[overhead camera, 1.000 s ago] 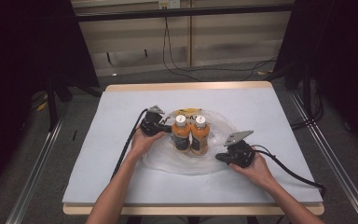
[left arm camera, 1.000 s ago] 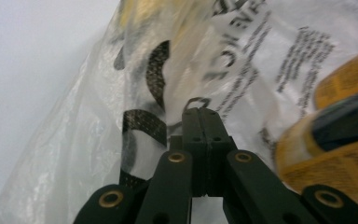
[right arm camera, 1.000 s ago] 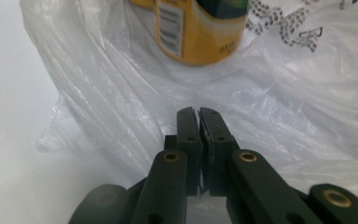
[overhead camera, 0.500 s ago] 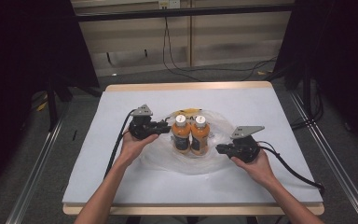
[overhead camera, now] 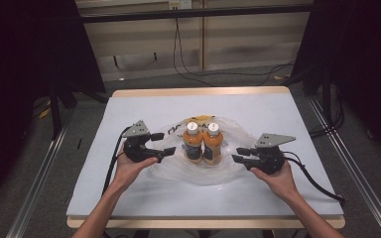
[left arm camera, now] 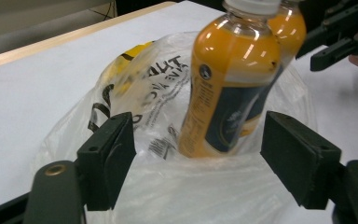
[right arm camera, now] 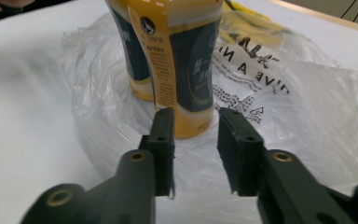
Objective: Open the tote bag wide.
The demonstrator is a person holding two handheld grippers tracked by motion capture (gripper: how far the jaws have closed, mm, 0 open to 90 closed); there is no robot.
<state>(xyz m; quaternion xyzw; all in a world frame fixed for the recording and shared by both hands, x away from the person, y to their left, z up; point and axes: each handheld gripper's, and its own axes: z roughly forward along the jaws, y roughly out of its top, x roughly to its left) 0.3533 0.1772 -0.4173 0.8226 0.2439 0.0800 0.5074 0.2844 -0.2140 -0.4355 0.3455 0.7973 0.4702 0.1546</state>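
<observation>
Two orange juice bottles (overhead camera: 204, 142) are seen upright, side by side, on a clear plastic bag (overhead camera: 198, 171) mid-surface (overhead camera: 287, 114). Left gripper (overhead camera: 164, 152) is held beside them, jaws spread wide. Right gripper (overhead camera: 239, 155) is held opposite, jaws partly spread, nothing pinched.

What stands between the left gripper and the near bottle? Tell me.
Nothing solid. The left gripper is open, facing the near bottle across a low fold of the plastic bag that the bottles stand on. That film lies between the jaws; nothing else visible blocks the way.
</observation>
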